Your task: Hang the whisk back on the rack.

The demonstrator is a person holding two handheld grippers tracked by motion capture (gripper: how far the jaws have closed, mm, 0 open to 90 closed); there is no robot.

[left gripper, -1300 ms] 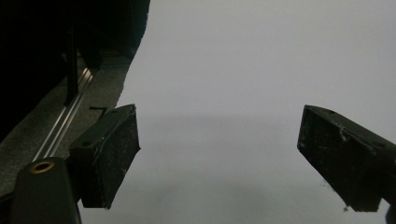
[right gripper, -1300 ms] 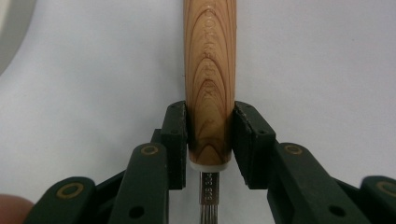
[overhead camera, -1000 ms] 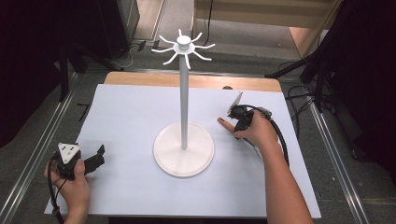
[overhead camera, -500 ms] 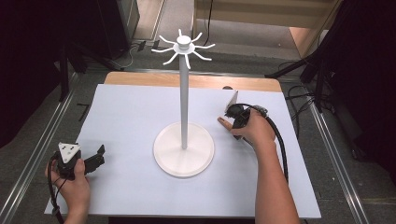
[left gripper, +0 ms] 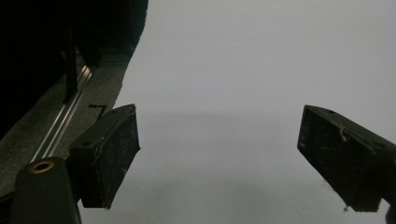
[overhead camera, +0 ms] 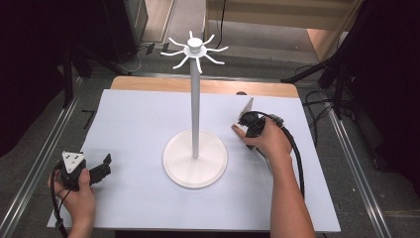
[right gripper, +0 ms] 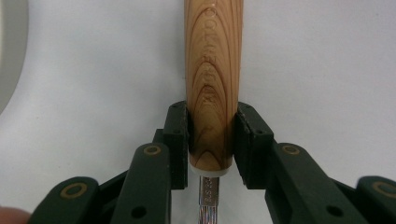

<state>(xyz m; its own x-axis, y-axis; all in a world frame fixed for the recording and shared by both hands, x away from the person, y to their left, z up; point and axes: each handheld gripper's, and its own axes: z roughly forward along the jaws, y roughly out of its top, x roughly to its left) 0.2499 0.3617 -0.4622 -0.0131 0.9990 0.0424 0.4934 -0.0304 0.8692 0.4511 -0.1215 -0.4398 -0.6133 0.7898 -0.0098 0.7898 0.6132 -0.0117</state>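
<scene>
I see right gripper [right gripper: 211, 140] clamped on wooden handle [right gripper: 214, 84], right of white stand [overhead camera: 195, 157] | left gripper [left gripper: 219, 158] jaws wide, near-left on table [overhead camera: 133, 119]

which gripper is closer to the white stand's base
Right. The right gripper, shut on a wooden handle, sits just right of the stand base. The left gripper is open, far off at the table's front-left corner.

- A table [overhead camera: 148, 85] with a wooden far edge, covered by a white sheet [overhead camera: 138, 124].
- On the sheet, near its middle — a white stand's round base [overhead camera: 195, 166], its pole upright.
</scene>
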